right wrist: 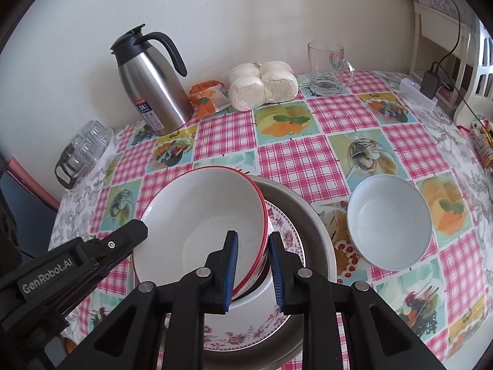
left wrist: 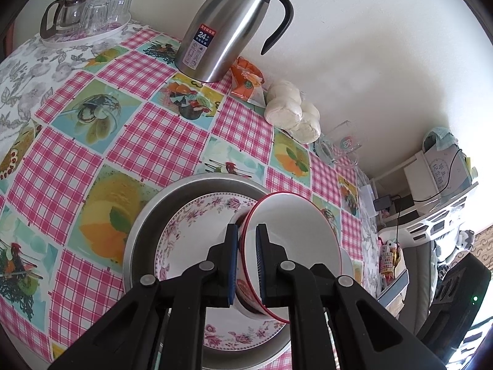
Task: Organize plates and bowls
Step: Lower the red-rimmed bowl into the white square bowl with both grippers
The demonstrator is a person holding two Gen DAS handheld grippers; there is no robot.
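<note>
Our left hand-held gripper (left wrist: 247,265) is clamped on the near wall of the red-rimmed bowl (left wrist: 295,246), one pad outside and one inside the rim. The bowl tilts ahead of it, over the floral plate (left wrist: 191,240), which lies in the steel pan (left wrist: 148,215) on the counter (left wrist: 129,129). We judge the tilt comes from pinching the rim on one side only. Far ahead stands the thermos jug (left wrist: 228,30), well clear.

From the right wrist, our right hand-held gripper (right wrist: 253,269) straddles the opposite wall of the same bowl (right wrist: 200,215), its pads close to the rim on either side. Whether they press on it we cannot tell. The left tool (right wrist: 92,252) shows at the bowl's far side. Two holds would likely steady the bowl so it settles level on the plate. To the right of this gripper, apart from the pan (right wrist: 317,225), a plain white bowl (right wrist: 389,225) sits on the counter, probably next for stacking.
</note>
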